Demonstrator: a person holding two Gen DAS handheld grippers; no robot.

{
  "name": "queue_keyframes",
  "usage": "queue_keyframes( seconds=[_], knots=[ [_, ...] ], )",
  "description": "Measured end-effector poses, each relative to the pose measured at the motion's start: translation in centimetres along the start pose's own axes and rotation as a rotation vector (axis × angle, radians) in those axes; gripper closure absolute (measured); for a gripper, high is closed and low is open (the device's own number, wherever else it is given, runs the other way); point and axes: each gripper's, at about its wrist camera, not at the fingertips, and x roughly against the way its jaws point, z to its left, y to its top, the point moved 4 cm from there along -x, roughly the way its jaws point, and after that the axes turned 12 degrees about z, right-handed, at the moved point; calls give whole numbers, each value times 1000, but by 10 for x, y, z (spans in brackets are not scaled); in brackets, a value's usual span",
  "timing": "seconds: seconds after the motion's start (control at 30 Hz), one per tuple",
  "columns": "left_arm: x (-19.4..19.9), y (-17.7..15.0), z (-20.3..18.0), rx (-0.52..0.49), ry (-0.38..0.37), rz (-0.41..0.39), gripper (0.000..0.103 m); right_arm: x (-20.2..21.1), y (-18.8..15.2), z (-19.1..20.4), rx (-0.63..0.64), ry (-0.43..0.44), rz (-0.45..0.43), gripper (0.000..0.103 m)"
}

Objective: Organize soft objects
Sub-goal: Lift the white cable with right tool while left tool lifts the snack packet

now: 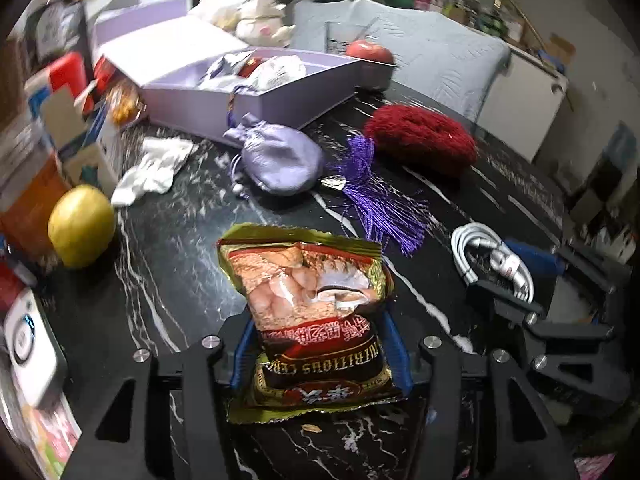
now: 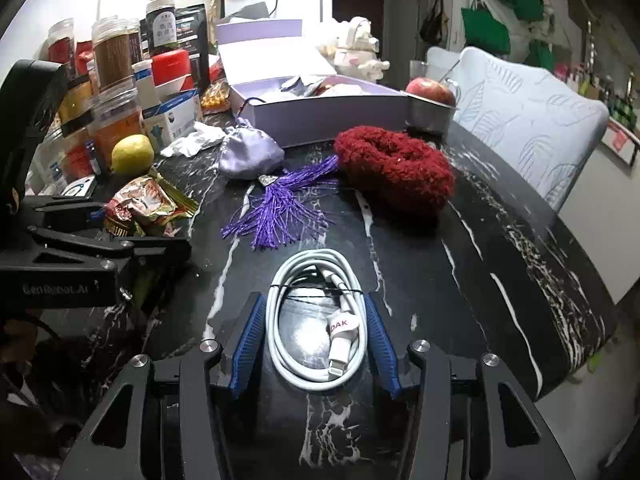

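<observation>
My left gripper (image 1: 320, 320) is shut on a gold and red snack packet (image 1: 316, 300), held just above the black marble table (image 1: 180, 248). My right gripper (image 2: 314, 304) has its blue pads (image 2: 248, 336) pressed on both sides of a coiled white cable (image 2: 346, 344), which lies on the table. Beyond them lie a lavender satin pouch (image 1: 280, 160), a purple tassel (image 2: 280, 204) and a fuzzy red soft item (image 2: 396, 168). An open lavender box (image 2: 328, 116) with wrapped items inside stands at the back. A white plush toy (image 2: 360, 52) sits behind it.
A yellow fruit (image 1: 80, 226), a crumpled white cloth (image 1: 156, 168) and cartons crowd the left. Jars (image 2: 116, 56) stand at the back left. A red apple (image 2: 430, 90) rests in a metal tin beside the box. A padded chair (image 2: 528, 120) stands past the table's right edge.
</observation>
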Motion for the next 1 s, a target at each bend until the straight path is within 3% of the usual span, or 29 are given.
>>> queue_keyframes(
  seconds=[0.5,0.73,1.0],
  knots=[
    [13,0,2,44,-38,-4,55,17,4,-24,-119,108,-6,54],
    [42,4,-5,39,-39,-65,56,40,8,-23,-117,107,-53,54],
    [91,12,-6,35,17,-178,56,66,14,-16,-85,125,-88,54]
  ],
)
